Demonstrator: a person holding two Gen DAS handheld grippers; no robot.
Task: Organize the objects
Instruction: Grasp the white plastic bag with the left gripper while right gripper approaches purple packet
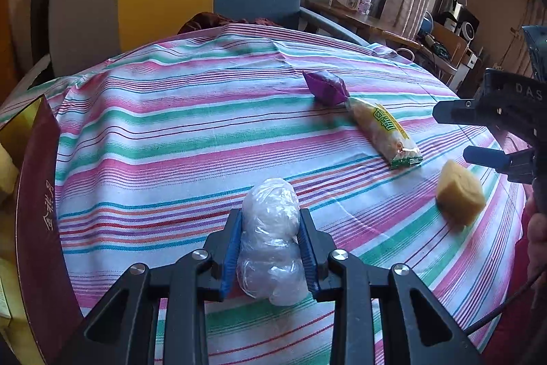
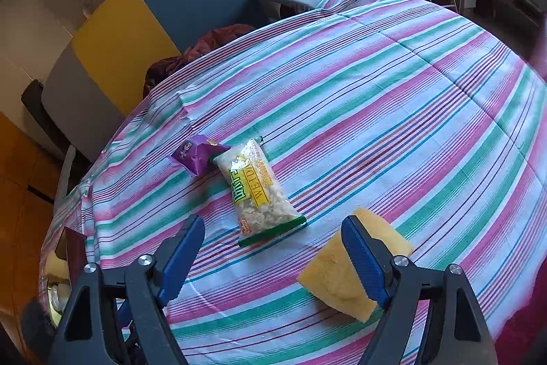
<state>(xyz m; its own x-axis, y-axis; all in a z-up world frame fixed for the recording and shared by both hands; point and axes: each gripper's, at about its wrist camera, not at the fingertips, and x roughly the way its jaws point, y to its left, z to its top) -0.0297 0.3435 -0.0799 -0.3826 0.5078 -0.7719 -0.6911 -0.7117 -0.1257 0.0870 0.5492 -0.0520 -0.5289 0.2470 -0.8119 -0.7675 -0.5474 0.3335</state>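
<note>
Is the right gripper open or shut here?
Open. In the right wrist view the right gripper has its blue fingers spread wide, nothing between them; the yellow sponge lies partly behind one.

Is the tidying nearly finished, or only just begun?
Early on, it seems. Nothing looks clearly put away yet. In hand: the left hand-held gripper is shut on a clear plastic-wrapped bundle. The right hand-held gripper is open, one finger beside the yellow sponge. Left on the striped tablecloth: the sponge, the yellow-green snack packet and the purple packet.
</note>
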